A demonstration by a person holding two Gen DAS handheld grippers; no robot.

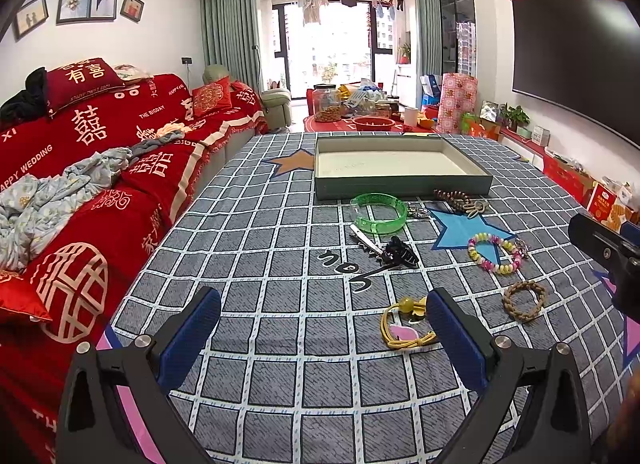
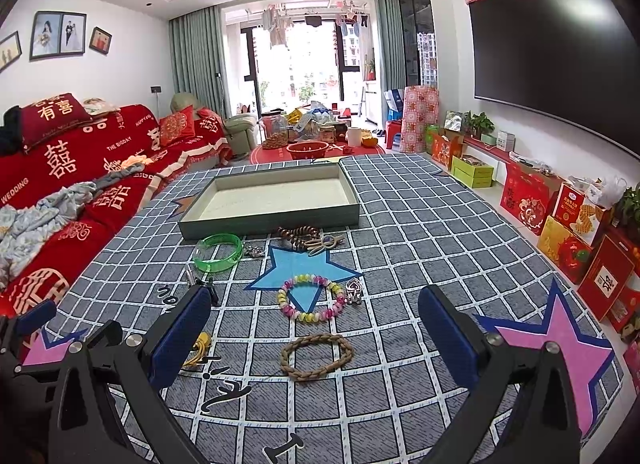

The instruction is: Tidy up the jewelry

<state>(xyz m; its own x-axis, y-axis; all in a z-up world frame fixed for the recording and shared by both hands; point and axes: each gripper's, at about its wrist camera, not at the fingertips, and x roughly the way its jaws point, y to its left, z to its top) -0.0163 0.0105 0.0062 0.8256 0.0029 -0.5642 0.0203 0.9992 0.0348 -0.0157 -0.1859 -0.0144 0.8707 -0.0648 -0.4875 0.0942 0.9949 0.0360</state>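
Hovering both grippers, left (image 1: 323, 334) and right (image 2: 314, 330), jaws apart and empty: I keep my right above the braided ring (image 2: 317, 355); tray (image 2: 272, 220) waits at the blanket's (image 2: 400, 224) far edge.

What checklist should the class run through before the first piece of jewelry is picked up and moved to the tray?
1. Right gripper open: ok, fingers wide apart, nothing held.
2. Left gripper open: ok, nothing between its fingers.
3. Tray ready to receive: ok, upright on the checked cloth, interior bare.
4. Nearest target reachable: ok, the braided brown ring lies flat between the right gripper's fingers, apart from the pastel bead bracelet.
5. Left target free: not ok, the yellow cord with bead lies partly behind the left gripper's right finger.
6. Small silver pieces near the green bangle untangled: cannot tell.
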